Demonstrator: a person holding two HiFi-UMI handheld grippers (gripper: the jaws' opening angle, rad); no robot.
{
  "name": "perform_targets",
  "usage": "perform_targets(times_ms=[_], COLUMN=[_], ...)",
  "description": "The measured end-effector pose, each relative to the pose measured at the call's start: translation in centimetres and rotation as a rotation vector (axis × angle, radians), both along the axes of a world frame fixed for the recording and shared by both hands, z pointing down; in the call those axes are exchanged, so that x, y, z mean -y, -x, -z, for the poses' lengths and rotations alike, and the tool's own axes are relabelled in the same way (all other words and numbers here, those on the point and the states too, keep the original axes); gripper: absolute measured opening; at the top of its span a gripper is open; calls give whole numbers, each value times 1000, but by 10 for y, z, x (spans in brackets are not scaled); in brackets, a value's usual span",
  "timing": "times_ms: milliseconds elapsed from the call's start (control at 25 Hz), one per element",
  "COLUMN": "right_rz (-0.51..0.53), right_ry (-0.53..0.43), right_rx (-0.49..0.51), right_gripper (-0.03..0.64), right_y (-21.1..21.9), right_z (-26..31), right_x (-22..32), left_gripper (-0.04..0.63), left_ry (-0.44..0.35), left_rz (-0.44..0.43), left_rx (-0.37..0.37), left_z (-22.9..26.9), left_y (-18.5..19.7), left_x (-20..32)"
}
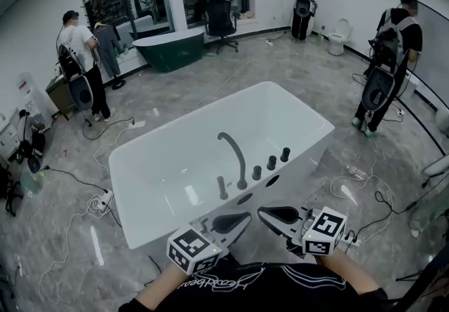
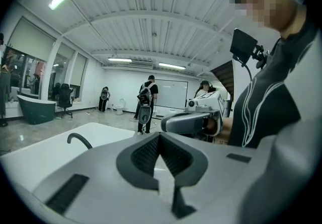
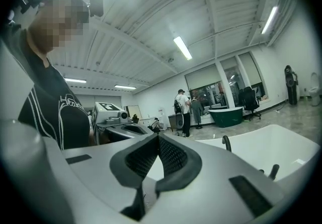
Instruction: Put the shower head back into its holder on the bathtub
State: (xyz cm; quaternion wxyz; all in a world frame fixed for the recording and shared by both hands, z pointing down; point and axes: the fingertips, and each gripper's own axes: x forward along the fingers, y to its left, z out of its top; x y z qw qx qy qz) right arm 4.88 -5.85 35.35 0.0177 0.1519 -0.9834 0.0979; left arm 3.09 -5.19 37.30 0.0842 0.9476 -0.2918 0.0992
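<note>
– Shower head (image 1: 222, 186) is standing upright on the bathtub (image 1: 302, 109) rim, just beside the spout (image 1: 238, 158); we are judging it already seated in its holder.
– We are holding the left hand-held gripper (image 1: 231, 221) and the right hand-held gripper (image 1: 279, 215) with jaws pressed together, empty. If it is leaning, we should be pinching its stem and lowering it straight.
– Only the head view is showing it; the left gripper view is catching just the spout.

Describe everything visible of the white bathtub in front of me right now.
The white bathtub is glossy and rectangular with rounded corners. It stands free on the grey floor and looks empty. Its near rim carries a dark curved spout, a short post and three knobs.
</note>
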Motion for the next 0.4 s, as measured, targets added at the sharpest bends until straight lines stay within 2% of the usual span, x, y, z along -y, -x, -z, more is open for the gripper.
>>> perform_targets(times_ms=[160, 400], right_rz=[-11, -21], right_ry=[4, 13], right_rx=[15, 32], right_gripper=[12, 12], right_y=[-4, -16], right_z=[3, 0], right_x=[2, 5], left_gripper=[3, 3], left_ry=[32, 10], left_rz=[-4, -8], left_rx=[-32, 11], left_z=[4, -1], left_y=[-1, -9], left_x=[3, 3])
